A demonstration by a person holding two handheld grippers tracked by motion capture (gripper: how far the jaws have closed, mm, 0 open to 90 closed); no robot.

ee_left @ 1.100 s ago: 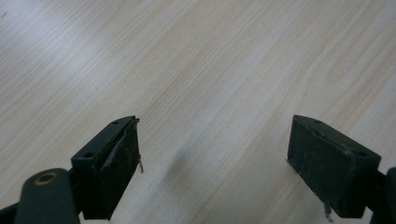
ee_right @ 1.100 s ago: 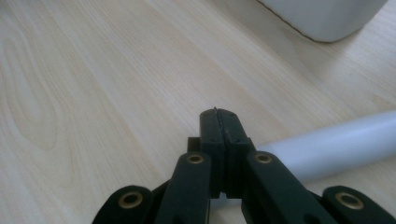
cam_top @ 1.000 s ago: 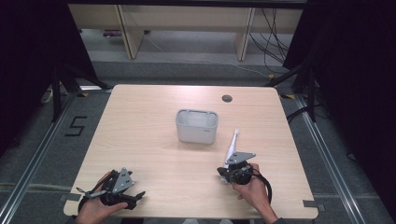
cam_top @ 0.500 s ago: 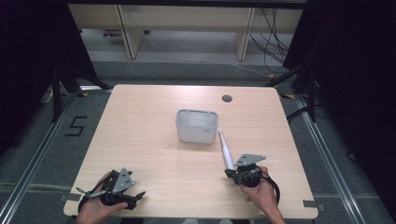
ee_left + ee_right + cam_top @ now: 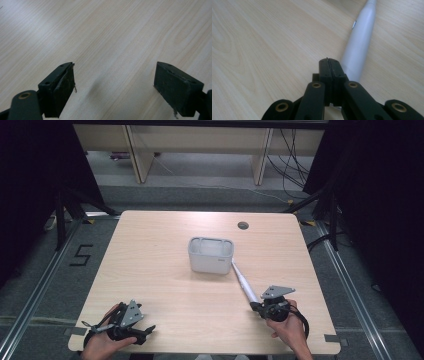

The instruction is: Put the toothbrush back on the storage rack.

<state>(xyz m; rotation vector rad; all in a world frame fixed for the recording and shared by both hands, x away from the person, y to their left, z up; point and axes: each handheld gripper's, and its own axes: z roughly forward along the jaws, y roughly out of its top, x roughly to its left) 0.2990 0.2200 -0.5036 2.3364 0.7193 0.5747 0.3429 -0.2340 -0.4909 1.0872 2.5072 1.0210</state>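
**Pale wooden table: wand lies by closed right jaws**

Pale wood table (image 5: 165, 245) carries the work. The white wand (image 5: 243, 281), a slim handle like that of an electric toothbrush, lies flat on it. Its long axis runs on a slant: the thin end is at the near right corner of the white tub (image 5: 210, 255), and the thick end is at your right gripper (image 5: 254, 305). From the high view I cannot tell whether the thin end touches the tub wall.

In the right gripper view, the wand (image 5: 359, 47) leads away from the jaws, up and to the right. Its thick end passes just beside and below the jaw tips, not between them. The right gripper (image 5: 332, 62) has its jaws fully together, pad against pad, gripping nothing. Whether their flank bears on the handle cannot be determined.

Your right hand is plainly the nearer. Your left gripper (image 5: 147, 329) rests at the near left corner of the table, well apart from wand and tub. Its jaws (image 5: 115, 87) stand wide, with bare wood between them.

Assessment: to grip the wand you must first open the right jaws and bring them across its axis.
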